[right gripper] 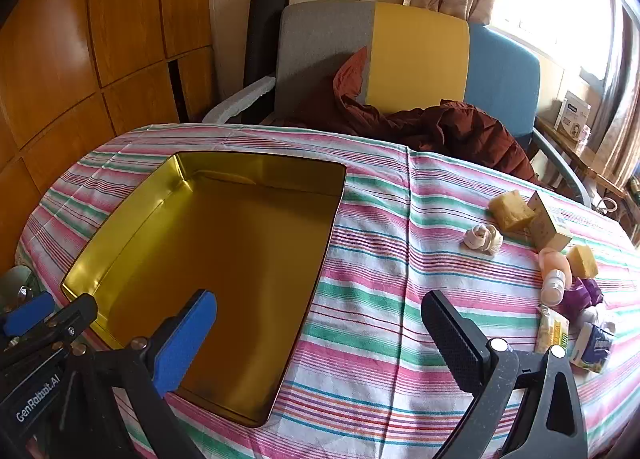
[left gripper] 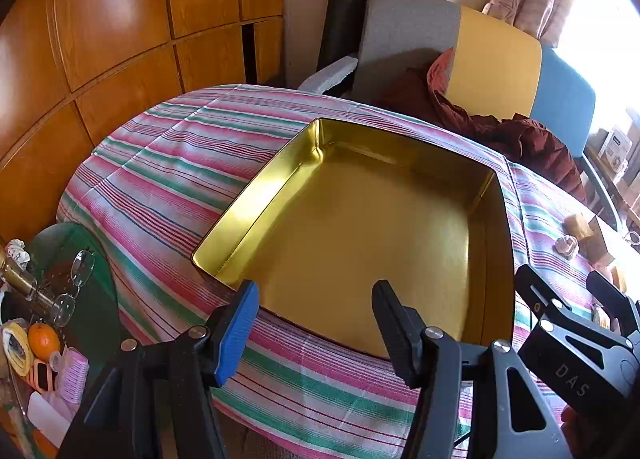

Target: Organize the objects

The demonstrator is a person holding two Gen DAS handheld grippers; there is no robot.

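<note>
Striped cotton cloth [right gripper: 372, 259] carries a glossy gold rectangular tin [right gripper: 132, 215]; left tool [left gripper: 316, 313] and right tool [right gripper: 320, 333] gape, empty.

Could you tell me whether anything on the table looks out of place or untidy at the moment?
Yes: the gold tin sits empty, while small things lie scattered on the striped cloth to its right: two sponges, a white flower-shaped piece, a small bottle on its side and packets. Nothing looks spilled or broken.
</note>
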